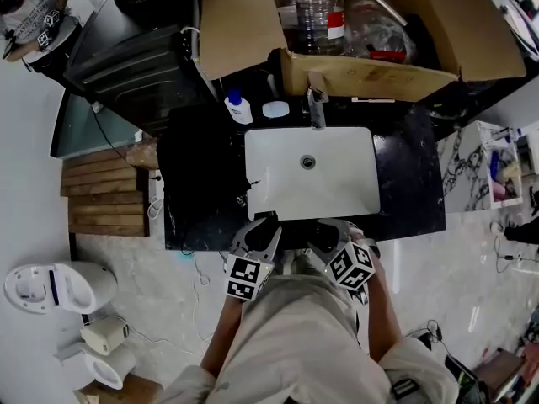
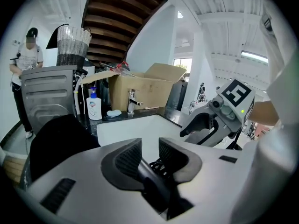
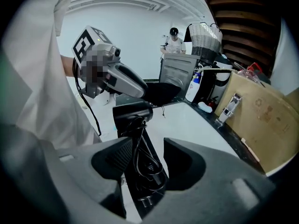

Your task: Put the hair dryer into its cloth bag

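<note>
The black hair dryer (image 1: 293, 232) hangs over the front rim of the white sink, held between both grippers. My left gripper (image 1: 263, 225) is shut on its barrel (image 2: 154, 181). My right gripper (image 1: 330, 230) is shut on the handle, which has the cord wound round it (image 3: 147, 164). The dryer's head (image 3: 133, 113) sticks out past the right jaws, with the left gripper (image 3: 140, 90) reaching it from the far side. The black cloth bag (image 1: 202, 175) lies flat on the dark counter left of the sink, also visible as bag (image 2: 56, 143) and bag (image 3: 161, 91).
The sink basin (image 1: 278, 183) has a faucet (image 1: 316, 108) at its back, with a soap bottle (image 1: 238, 108) to the faucet's left. An open cardboard box (image 1: 370, 78) stands behind. A grey case (image 1: 135, 74) sits at back left. A person (image 2: 25, 55) stands in the background.
</note>
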`<action>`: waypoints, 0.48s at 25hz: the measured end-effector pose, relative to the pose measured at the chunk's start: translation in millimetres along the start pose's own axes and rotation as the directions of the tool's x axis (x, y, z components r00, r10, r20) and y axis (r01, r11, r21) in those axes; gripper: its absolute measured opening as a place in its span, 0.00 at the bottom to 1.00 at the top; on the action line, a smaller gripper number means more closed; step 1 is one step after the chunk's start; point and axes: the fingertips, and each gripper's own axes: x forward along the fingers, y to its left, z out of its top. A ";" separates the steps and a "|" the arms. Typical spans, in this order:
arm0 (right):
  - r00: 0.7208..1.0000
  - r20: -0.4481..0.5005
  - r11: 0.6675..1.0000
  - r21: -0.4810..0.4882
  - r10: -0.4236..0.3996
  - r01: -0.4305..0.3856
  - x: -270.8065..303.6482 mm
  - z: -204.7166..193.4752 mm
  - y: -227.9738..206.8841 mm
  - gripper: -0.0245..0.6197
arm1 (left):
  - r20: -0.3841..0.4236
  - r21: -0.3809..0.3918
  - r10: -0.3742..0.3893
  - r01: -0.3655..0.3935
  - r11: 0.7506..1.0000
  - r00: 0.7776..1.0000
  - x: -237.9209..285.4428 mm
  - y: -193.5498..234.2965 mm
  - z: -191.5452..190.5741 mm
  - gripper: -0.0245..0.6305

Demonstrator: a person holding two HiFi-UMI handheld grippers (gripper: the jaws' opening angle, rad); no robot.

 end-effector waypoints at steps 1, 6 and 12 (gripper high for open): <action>1.000 -0.001 1.000 -0.015 0.019 -0.019 0.8 -2.1 1.2 0.35 | -0.005 -0.004 0.012 -0.012 1.000 1.000 0.1 -0.9 -3.3 0.21; 0.994 -0.015 0.989 -0.099 0.113 -0.114 7.9 -12.7 8.0 0.37 | -0.024 -0.027 0.070 -0.070 0.997 0.997 -2.0 -4.7 -7.8 0.21; 0.984 -0.039 0.969 -0.172 0.174 -0.178 20.7 -24.6 10.6 0.38 | -0.022 -0.055 0.142 -0.143 0.988 0.990 -5.3 -6.6 -6.0 0.21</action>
